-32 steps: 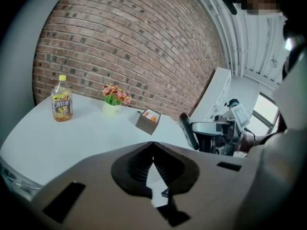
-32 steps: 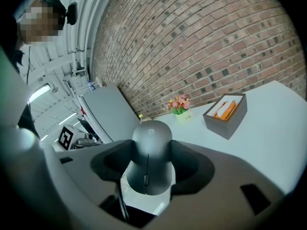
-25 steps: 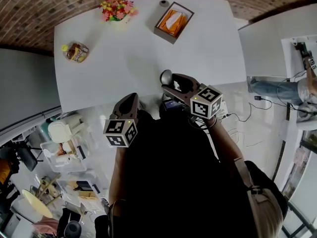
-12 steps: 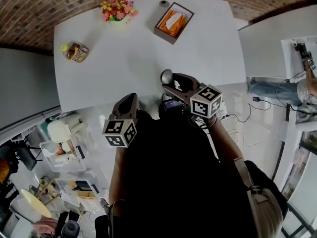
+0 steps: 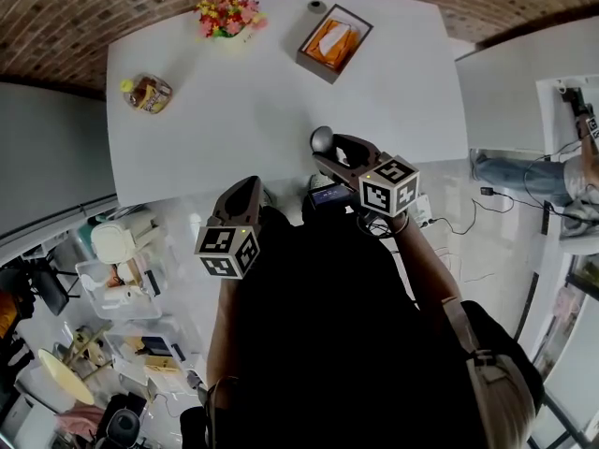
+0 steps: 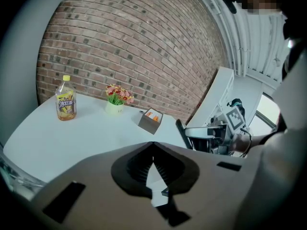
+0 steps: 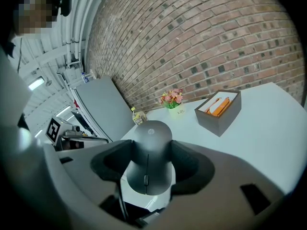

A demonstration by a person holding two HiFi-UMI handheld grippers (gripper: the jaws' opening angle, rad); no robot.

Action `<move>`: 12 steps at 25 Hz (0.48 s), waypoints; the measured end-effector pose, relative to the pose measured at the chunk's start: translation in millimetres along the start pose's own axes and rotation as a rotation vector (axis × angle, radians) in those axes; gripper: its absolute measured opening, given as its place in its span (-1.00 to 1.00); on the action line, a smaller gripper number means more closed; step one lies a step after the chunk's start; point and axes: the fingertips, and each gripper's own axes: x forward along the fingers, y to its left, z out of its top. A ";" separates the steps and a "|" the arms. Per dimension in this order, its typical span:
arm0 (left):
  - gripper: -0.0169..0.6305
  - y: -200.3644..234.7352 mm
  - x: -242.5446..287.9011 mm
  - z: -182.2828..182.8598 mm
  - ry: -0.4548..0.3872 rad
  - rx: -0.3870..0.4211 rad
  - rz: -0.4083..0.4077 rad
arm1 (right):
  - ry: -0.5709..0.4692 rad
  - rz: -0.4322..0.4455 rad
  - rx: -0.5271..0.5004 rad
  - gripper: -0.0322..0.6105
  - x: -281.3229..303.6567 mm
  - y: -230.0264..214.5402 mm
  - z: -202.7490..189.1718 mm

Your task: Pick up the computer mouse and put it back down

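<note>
Nudged slightly toward 12 o'clock, the right hand-held gripper (image 5: 327,150) grasps the dark grey oval computer mouse (image 7: 148,152) over the white desk's (image 5: 234,110) 6 o'clock edge. The left hand-held gripper (image 6: 153,145) is clenched empty at 7 o'clock.

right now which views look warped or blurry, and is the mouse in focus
Head view: heavy fisheye, the white table has bowed edges and is bright but evenly lit. Right gripper view: the mouse is sharp and close, and the brick wall bulges. Left gripper view: the wall curves too, the near jaws look slightly soft, and there is a mosaic patch at top.
</note>
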 end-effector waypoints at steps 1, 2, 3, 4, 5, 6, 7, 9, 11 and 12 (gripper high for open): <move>-0.92 0.5 -1.2 -0.6 -0.001 -0.001 0.004 | 0.007 -0.006 -0.004 -0.05 1.0 -2.2 -2.0; -0.92 1.5 -1.8 -1.0 -0.003 -0.002 0.008 | 0.014 -0.012 -0.007 -0.05 2.6 -4.8 -4.1; -0.92 2.3 -1.9 -1.3 -0.004 -0.004 0.012 | 0.021 -0.019 -0.010 -0.05 4.7 -7.9 -6.3; -0.92 2.6 -2.0 -1.4 -0.005 -0.007 0.015 | 0.028 -0.026 -0.012 -0.05 6.8 -11.1 -8.6; -0.92 2.3 -2.5 -1.7 -0.005 -0.008 0.016 | 0.034 -0.035 -0.013 -0.05 8.5 -14.2 -11.2; -0.92 1.8 -3.4 -2.0 -0.006 -0.009 0.018 | 0.041 -0.045 -0.012 -0.05 9.8 -17.3 -14.1; -0.92 1.5 -4.6 -2.2 -0.007 -0.010 0.021 | 0.047 -0.055 -0.012 -0.05 11.1 -20.3 -17.0; -0.92 2.9 -7.1 -2.8 -0.011 -0.013 0.029 | 0.063 -0.075 -0.016 -0.05 14.3 -26.3 -22.3; -0.92 4.8 -9.2 -3.8 -0.015 -0.019 0.039 | 0.081 -0.091 -0.024 -0.05 18.2 -32.3 -27.3; -0.92 5.4 -10.1 -4.4 -0.015 -0.022 0.043 | 0.090 -0.097 -0.027 -0.05 20.2 -35.5 -30.1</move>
